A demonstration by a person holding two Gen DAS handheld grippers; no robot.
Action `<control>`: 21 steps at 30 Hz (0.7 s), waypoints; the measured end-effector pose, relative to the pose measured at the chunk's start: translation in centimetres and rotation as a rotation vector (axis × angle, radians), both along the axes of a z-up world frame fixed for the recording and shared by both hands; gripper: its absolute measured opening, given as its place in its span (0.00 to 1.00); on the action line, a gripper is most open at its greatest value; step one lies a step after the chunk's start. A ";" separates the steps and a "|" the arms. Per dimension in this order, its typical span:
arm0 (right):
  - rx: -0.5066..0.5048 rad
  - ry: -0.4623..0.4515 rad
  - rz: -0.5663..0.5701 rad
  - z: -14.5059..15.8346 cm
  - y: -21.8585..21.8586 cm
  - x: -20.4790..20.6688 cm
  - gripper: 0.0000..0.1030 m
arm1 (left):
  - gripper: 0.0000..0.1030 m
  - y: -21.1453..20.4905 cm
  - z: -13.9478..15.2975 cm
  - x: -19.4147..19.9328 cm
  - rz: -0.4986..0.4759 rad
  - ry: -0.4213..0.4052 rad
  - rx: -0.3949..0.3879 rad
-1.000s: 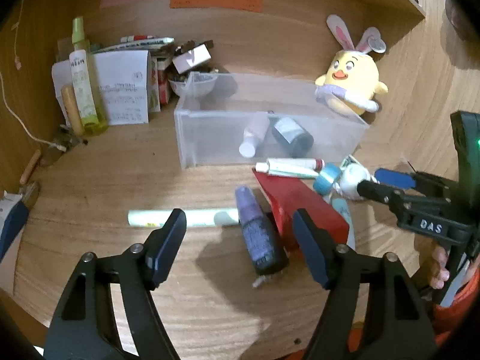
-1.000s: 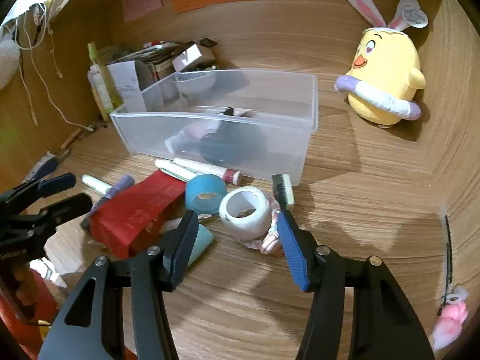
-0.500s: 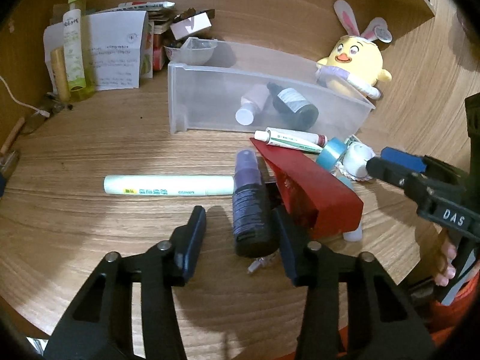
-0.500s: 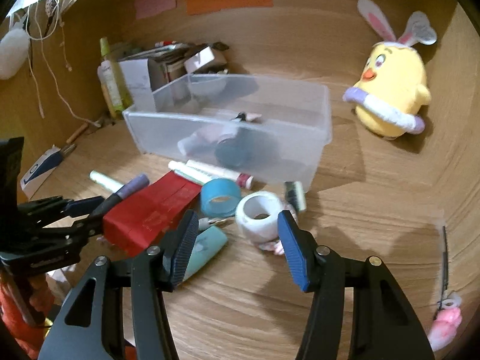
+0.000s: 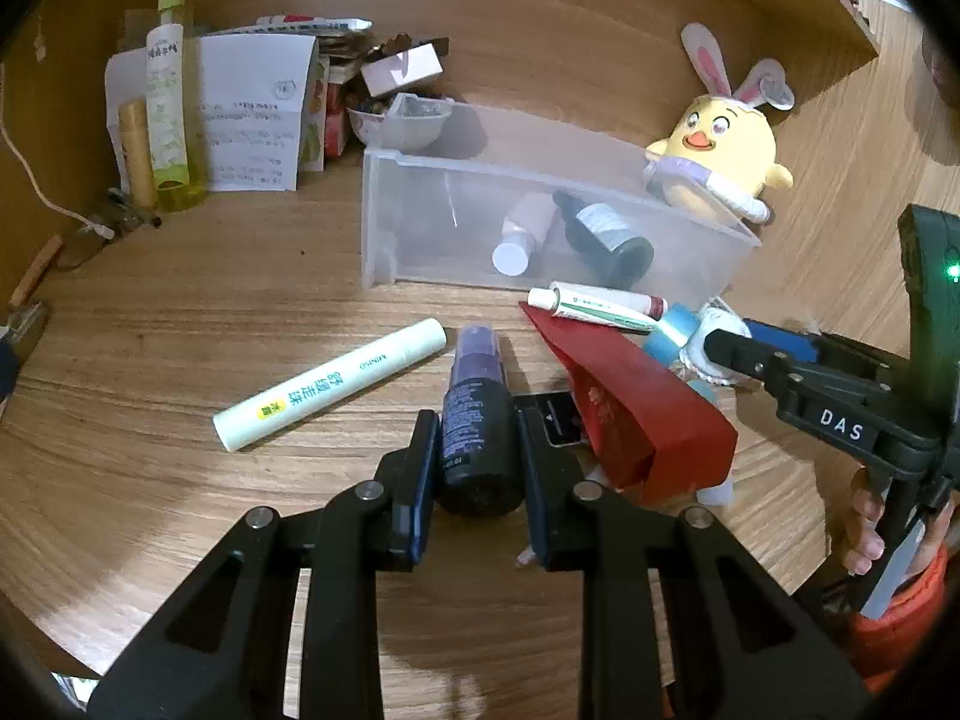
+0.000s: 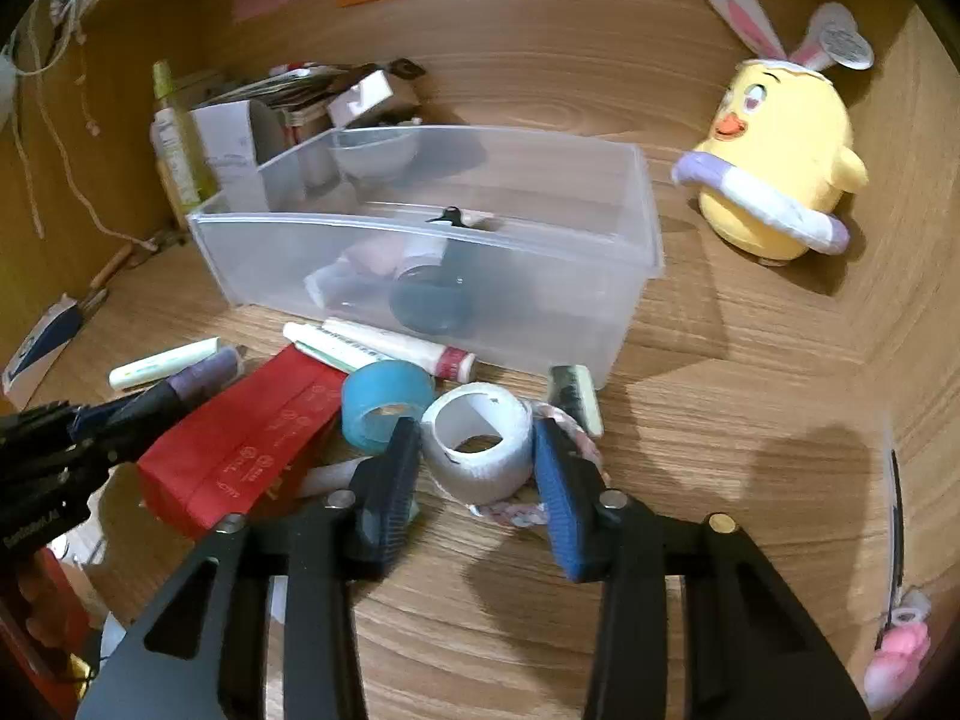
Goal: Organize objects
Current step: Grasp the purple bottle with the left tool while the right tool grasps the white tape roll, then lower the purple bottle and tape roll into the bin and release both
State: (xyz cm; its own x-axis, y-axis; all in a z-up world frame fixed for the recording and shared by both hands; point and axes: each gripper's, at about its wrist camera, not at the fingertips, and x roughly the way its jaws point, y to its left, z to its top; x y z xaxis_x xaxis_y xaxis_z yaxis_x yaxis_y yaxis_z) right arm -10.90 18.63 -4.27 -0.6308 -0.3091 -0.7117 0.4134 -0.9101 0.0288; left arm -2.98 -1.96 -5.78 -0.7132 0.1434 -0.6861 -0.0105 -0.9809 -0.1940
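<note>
My left gripper (image 5: 477, 468) is shut on a dark purple spray bottle (image 5: 477, 420) lying on the wooden desk. My right gripper (image 6: 477, 450) has closed onto a white tape roll (image 6: 477, 441), its fingers touching both sides. A clear plastic bin (image 5: 540, 222) (image 6: 444, 252) behind them holds a pink tube (image 5: 522, 228) and a dark bottle (image 5: 606, 234). A red box (image 5: 624, 414) (image 6: 246, 432), a toothpaste tube (image 5: 600, 303) (image 6: 384, 345), a blue tape roll (image 6: 384, 405) and a pale green stick (image 5: 330, 390) (image 6: 162, 363) lie around.
A yellow chick plush (image 5: 720, 156) (image 6: 780, 198) sits at the back right. A green bottle (image 5: 165, 90), papers and small boxes (image 5: 252, 114) crowd the back left. A small dark brush (image 6: 573, 396) lies beside the white roll. A pink item (image 6: 900, 654) lies far right.
My left gripper closed on the purple spray bottle. My right gripper moved forward and closed around the white tape roll. The pale green stick has turned diagonal.
</note>
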 end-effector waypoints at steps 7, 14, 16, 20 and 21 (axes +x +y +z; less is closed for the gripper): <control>-0.010 0.037 0.018 1.0 0.1 1.3 0.34 | 0.25 0.0 1.4 0.4 0.006 0.042 -0.008; -0.073 0.086 0.039 3.7 0.7 2.5 0.34 | 0.25 0.4 3.3 0.2 0.000 0.091 -0.017; -0.091 0.101 0.041 4.4 0.9 2.6 0.34 | 0.25 0.5 3.8 0.0 0.002 0.105 -0.027; -0.109 0.134 0.035 5.6 1.2 2.2 0.34 | 0.25 0.3 5.3 -0.9 0.004 0.134 -0.035; -0.114 0.138 0.034 5.8 1.2 2.1 0.34 | 0.25 0.2 5.6 -1.1 0.005 0.142 -0.035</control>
State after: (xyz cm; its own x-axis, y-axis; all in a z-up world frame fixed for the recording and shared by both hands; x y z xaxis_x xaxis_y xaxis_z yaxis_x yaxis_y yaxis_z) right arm -8.84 19.87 1.49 -0.7080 -0.4057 -0.5781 0.4511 -0.8896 0.0718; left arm -4.06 -1.71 -0.14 -0.8040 0.1172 -0.5829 -0.0307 -0.9873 -0.1561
